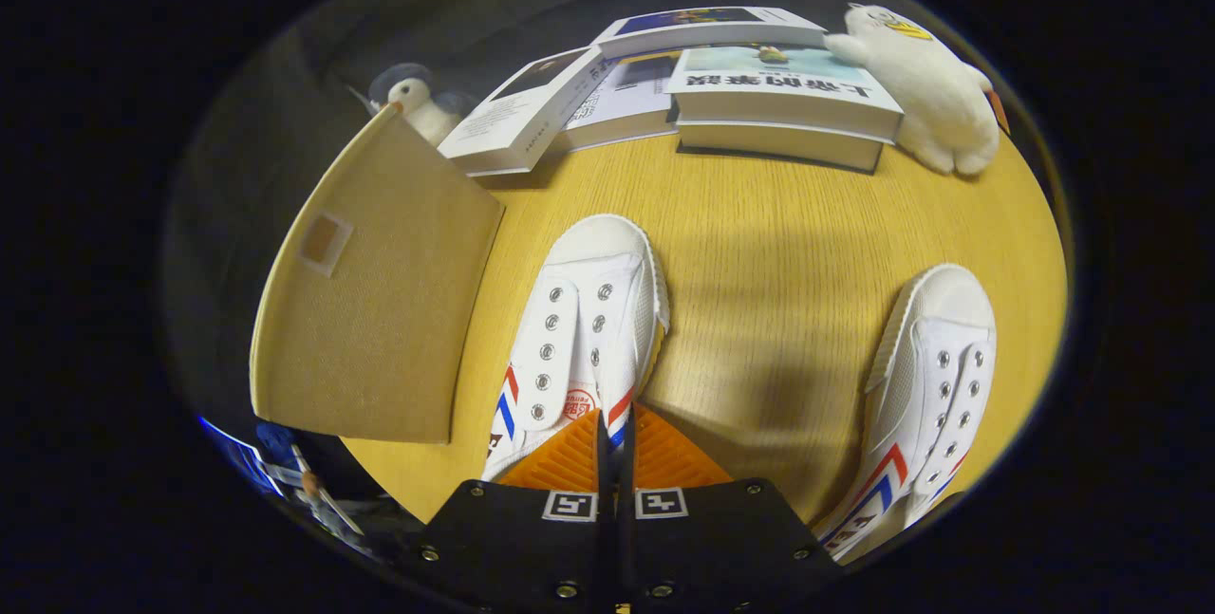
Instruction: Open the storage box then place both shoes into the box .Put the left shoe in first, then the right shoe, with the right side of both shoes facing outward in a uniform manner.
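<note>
The gripper points forward and downward over a wooden table, its two fingers drawn together on the right side wall of the near shoe, with only a thin strip of the shoe's collar edge between the pads. This shoe is a white canvas sneaker with metal eyelets, no laces, red and blue stripes on its sides, and a rounded rubber toe cap pointing away from the fingers. A second shoe of the same make lies well to the right of the fingers, toe also pointing away, close to the table's right edge. To the left of the held shoe stands the box, a tan fabric panel with a small patch, reaching past the table's left edge; whether it is open cannot be told. Between the two shoes lies a broad stretch of bare wood. Beyond it, along the far edge, rest several books, flanked by a white plush toy on the right and a small penguin toy behind the box.
</note>
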